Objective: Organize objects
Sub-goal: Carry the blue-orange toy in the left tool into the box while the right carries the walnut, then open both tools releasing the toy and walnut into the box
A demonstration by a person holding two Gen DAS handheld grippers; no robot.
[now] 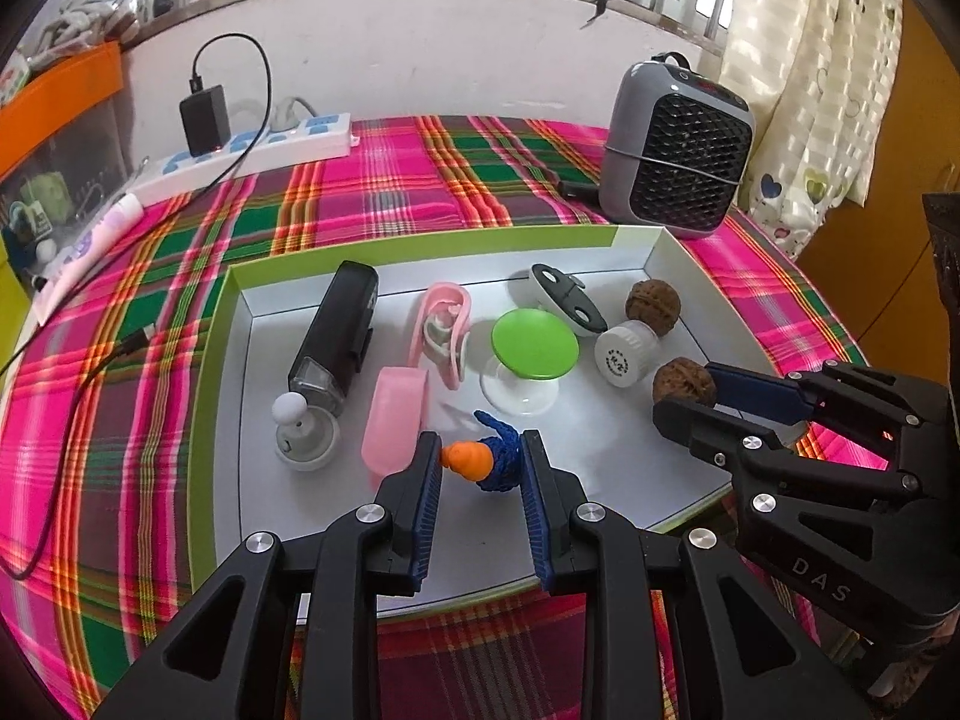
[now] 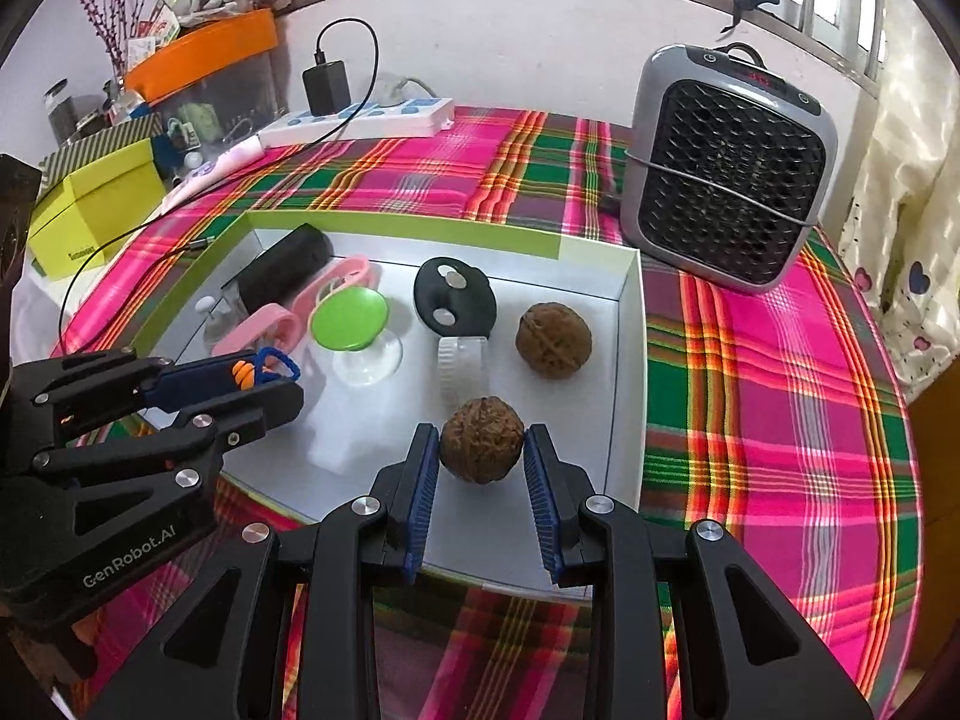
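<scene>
A white tray [image 1: 672, 252] with a green rim is set on the plaid cloth [image 1: 420, 180], pretty packed. The left gripper [image 1: 482, 462] is clamped on a blue-and-orange toy [image 1: 486, 462] near the tray's front edge. The right gripper [image 2: 483, 450] is closed on a walnut [image 2: 482, 447], front right, close to the tray's right wall. A second walnut [image 2: 553, 340] is sat just behind it. Bare floor is only left at the front middle.

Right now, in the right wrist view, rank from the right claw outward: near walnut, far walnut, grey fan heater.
1. Near walnut, between the right claw fingers.
2. Far walnut, further back in the tray.
3. Grey fan heater, behind the tray, right.
</scene>
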